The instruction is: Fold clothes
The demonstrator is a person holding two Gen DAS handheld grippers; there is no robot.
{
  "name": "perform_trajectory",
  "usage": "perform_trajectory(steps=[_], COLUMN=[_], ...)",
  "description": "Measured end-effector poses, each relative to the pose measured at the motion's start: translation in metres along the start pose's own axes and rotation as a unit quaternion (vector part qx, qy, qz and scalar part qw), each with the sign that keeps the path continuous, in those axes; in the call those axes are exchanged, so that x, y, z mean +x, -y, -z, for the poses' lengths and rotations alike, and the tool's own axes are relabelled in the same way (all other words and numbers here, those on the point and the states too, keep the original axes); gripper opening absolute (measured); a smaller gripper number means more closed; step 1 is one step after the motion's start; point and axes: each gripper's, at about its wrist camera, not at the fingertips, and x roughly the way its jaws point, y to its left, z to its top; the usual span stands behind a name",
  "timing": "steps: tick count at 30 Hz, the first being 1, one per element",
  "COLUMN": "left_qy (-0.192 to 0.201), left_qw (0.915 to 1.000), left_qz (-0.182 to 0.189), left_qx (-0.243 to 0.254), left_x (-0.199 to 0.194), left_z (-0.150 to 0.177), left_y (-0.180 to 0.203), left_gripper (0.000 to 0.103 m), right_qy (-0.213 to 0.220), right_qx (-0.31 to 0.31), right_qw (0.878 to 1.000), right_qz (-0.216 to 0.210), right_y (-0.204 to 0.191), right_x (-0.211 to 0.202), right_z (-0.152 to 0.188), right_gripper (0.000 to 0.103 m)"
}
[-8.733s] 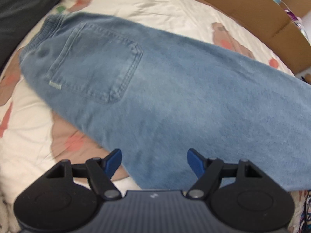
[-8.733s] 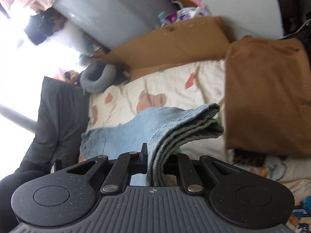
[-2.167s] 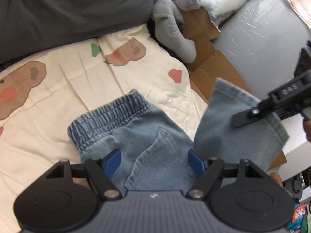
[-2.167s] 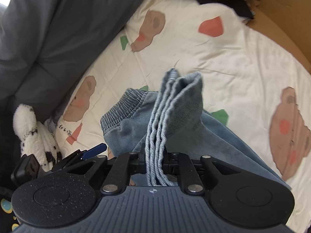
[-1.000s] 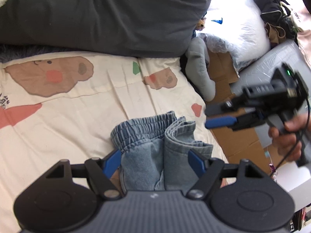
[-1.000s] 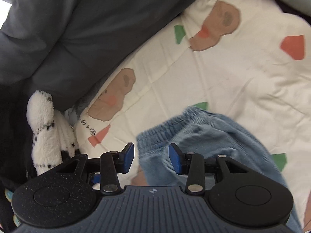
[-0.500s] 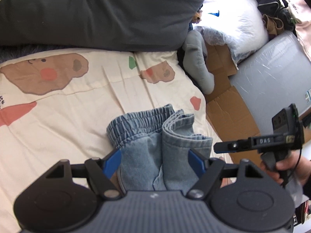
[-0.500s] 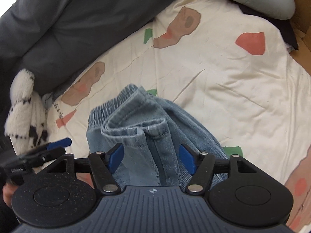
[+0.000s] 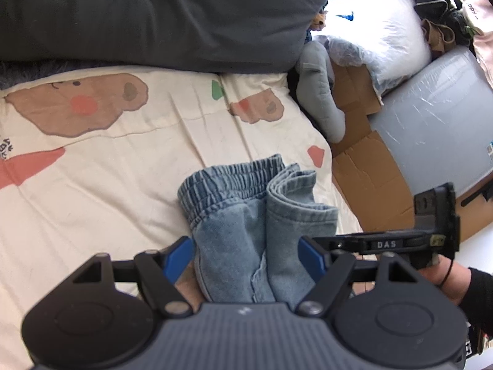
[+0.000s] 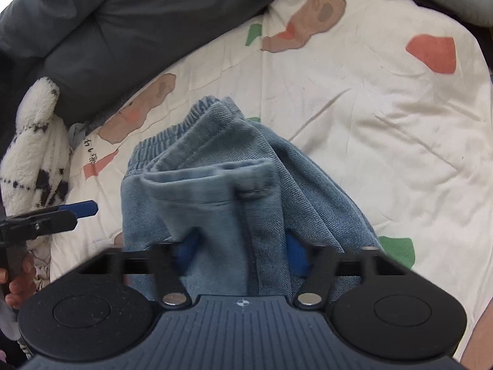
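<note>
The light-blue jeans (image 9: 255,212) lie folded into a short stack on the cream bear-print sheet (image 9: 117,185), leg hems resting beside the elastic waistband. My left gripper (image 9: 245,254) is open, its blue fingertips on either side of the stack's near end. In the right wrist view the jeans (image 10: 215,182) fill the middle, and my right gripper (image 10: 243,249) is open and low over them, with denim bunched between its blurred fingers. Each gripper shows in the other's view: the right gripper (image 9: 326,242) comes in from the right, and the left gripper (image 10: 80,214) from the left.
A dark grey duvet (image 9: 154,15) runs along the far side of the bed. A white-and-black plush (image 10: 34,154) sits at the left edge. Off the bed's right edge are a grey neck pillow (image 9: 320,92), cardboard (image 9: 369,182), a plastic-wrapped grey box (image 9: 437,114) and a white pillow (image 9: 382,34).
My right gripper laid the leg hems over by the waistband, let go, and has now dropped low onto the stack. The left gripper has barely moved.
</note>
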Motion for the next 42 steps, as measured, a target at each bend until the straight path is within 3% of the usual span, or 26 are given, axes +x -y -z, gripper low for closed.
perform_trajectory(steps=[1,5,13,24,29,32,39,41,42], left_qy=[0.000,0.000,0.008,0.020,0.019,0.019,0.015,0.020,0.022], left_qw=[1.0000,0.9999,0.9995,0.9971,0.9966,0.9967,0.9979,0.9981,0.9981], left_qz=[0.001,0.008,0.025,0.049,0.050,0.044,0.018,0.006,0.003], left_qx=[-0.001,-0.006,-0.017,-0.054,-0.063,-0.065,-0.061,-0.058,-0.057], left_x=[0.000,-0.002,-0.009,-0.030,-0.026,-0.022,-0.005,-0.003,-0.003], left_z=[0.000,0.001,0.003,0.016,0.021,0.024,0.028,0.027,0.026], left_y=[0.000,0.001,0.004,-0.008,-0.014,-0.016,-0.025,-0.024,-0.024], left_gripper=[0.078,0.078,0.078,0.078,0.079,0.084,0.084,0.077,0.067], right_qy=[0.006,0.023,0.041,0.028,0.026,0.028,0.044,0.049,0.052], right_qx=[-0.008,-0.020,-0.013,-0.012,-0.011,-0.017,-0.037,-0.047,-0.052], right_qw=[1.000,0.999,0.998,0.997,0.997,0.997,0.998,0.998,0.997], right_qz=[-0.001,-0.009,-0.035,-0.069,-0.076,-0.067,-0.014,0.001,0.008], right_y=[-0.004,-0.019,-0.057,-0.097,-0.102,-0.098,-0.073,-0.066,-0.062], right_x=[-0.005,-0.023,-0.037,-0.018,-0.017,-0.021,-0.033,-0.035,-0.035], right_z=[-0.001,-0.005,0.000,0.011,0.012,0.011,-0.006,-0.013,-0.017], right_gripper=[0.024,0.011,0.009,0.019,0.034,0.034,0.034,0.034,0.034])
